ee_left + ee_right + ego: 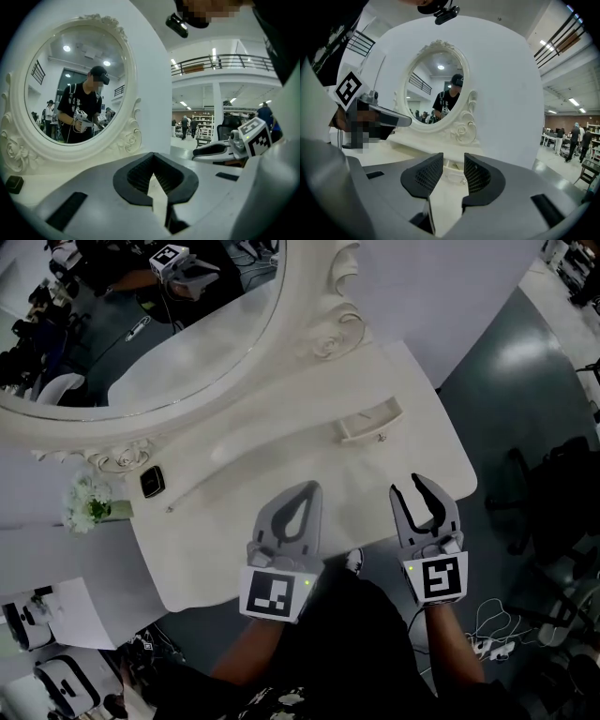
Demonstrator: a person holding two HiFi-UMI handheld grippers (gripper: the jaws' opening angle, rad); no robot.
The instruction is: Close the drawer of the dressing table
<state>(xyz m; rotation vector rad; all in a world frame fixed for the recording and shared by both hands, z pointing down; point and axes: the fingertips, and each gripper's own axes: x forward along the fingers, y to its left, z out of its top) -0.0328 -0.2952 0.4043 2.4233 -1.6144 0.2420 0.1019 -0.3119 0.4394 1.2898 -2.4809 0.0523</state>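
Closest to the head camera, two hands hold the grippers side by side above the front edge of the dressing table (281, 442), both pointing toward its back. On the left gripper (310, 487) the jaws are together, their tips meeting, and its own view shows nothing caught between them. On the right gripper (406, 486) the jaws stand apart with a clear gap that holds nothing; its own view shows only the table top and the drawer through that gap. The cream-white table fills the middle of the head view. Its large oval mirror (141, 324), in a carved frame with rose ornaments, rises along the back and reflects a person holding a gripper. The drawer (370, 421) sits on the table top at the back right, just beside the foot of the mirror frame. It is pulled partly out with its front facing the right gripper, and it is well apart from both grippers. A small bunch of white flowers (89, 502) lies at the table's left end. A small black object (152, 481) lies near them, below the mirror frame.
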